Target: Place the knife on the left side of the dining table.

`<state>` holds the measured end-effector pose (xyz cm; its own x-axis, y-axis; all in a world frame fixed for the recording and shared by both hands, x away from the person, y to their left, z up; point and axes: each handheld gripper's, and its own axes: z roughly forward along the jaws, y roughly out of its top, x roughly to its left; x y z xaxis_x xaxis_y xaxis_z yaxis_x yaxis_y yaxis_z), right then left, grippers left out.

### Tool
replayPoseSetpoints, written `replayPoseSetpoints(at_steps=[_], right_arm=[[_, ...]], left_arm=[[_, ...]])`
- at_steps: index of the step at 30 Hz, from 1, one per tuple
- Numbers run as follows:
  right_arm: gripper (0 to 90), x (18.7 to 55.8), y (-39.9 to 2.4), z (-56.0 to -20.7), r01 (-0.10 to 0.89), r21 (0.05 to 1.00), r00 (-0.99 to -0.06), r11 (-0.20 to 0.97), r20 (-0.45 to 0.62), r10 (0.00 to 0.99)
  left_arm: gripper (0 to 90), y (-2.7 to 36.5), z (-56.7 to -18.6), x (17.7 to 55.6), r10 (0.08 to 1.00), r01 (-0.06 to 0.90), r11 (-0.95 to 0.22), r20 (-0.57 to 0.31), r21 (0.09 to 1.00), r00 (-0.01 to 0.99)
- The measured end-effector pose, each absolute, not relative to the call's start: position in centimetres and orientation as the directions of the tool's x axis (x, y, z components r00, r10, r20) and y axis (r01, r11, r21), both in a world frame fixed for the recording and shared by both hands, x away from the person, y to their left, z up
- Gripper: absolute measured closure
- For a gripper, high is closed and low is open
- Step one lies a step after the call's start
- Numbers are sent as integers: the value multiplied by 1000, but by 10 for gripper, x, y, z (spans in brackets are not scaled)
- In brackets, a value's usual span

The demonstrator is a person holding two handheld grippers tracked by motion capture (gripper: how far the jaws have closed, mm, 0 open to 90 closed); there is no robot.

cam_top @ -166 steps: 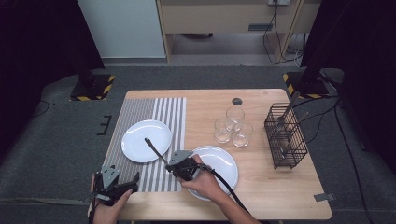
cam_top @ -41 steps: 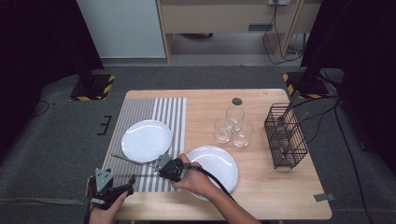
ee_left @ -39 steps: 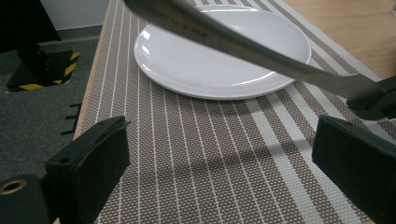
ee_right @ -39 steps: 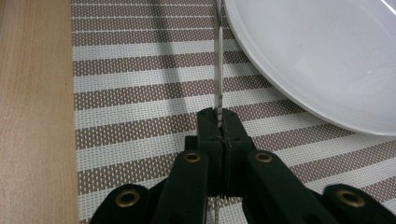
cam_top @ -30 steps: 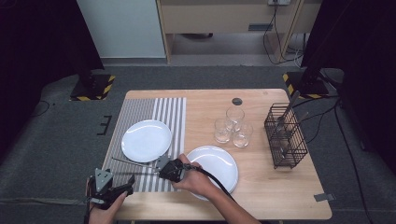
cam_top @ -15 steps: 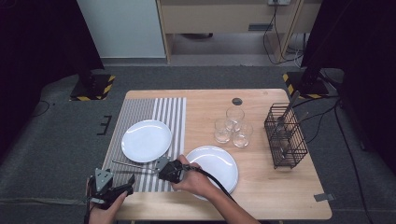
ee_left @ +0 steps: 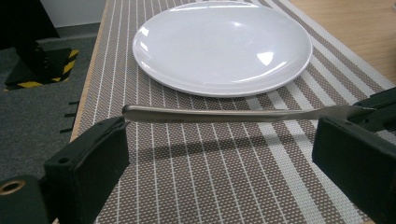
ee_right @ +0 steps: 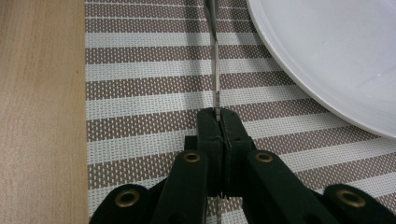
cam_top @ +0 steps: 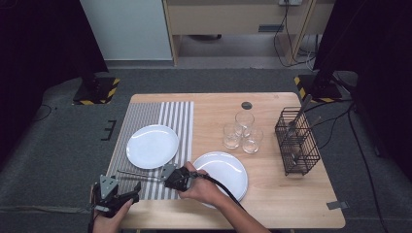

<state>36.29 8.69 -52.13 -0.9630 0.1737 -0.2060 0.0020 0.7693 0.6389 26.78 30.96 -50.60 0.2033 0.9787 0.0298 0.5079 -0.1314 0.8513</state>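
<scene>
The right gripper (cam_top: 165, 173) is clamped on a knife (cam_top: 138, 174), jaws pressed flat together with the metal pinched between them. In the right gripper view (ee_right: 217, 122) the knife (ee_right: 215, 70) appears edge-on as a thin sliver; its far end is cut off at the top of the frame, and the part inside the jaws is hidden. Which end is gripped cannot be told.

The knife lies roughly level over the mat (cam_top: 165, 116), near the front edge of the surface (cam_top: 272, 204) and just in front of the left plate (cam_top: 152, 145). Whether it touches the mat cannot be told; a shadow falls under it in the left gripper view.

The left gripper (cam_top: 127, 190) sits at the front left corner of the surface, jaws wide apart. In the left gripper view (ee_left: 224, 154) the knife (ee_left: 233, 114) crosses between the jaws without touching either pad, and its right end disappears behind the right jaw.

The second plate (cam_top: 226, 170) is partly covered by the right hand (cam_top: 201, 187) and the cable. Three glasses (cam_top: 240, 131) stand close together near the middle of the surface. The rack (cam_top: 297, 143) by the right edge holds cutlery; the individual pieces are hard to make out through its wires.
</scene>
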Motion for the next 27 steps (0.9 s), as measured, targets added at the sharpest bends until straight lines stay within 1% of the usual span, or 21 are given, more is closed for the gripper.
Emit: replayPoseSetpoints(at_steps=[16, 27], right_arm=[[888, 362, 87, -521, -23, 634, -968, 773, -208, 142], [888, 364, 87, -521, -31, 639, -973, 769, -196, 124]], left_arm=[[33, 308, -507, 269, 977, 510, -134, 27, 849, 213], [34, 300, -507, 273, 970, 509, -160, 40, 846, 238]])
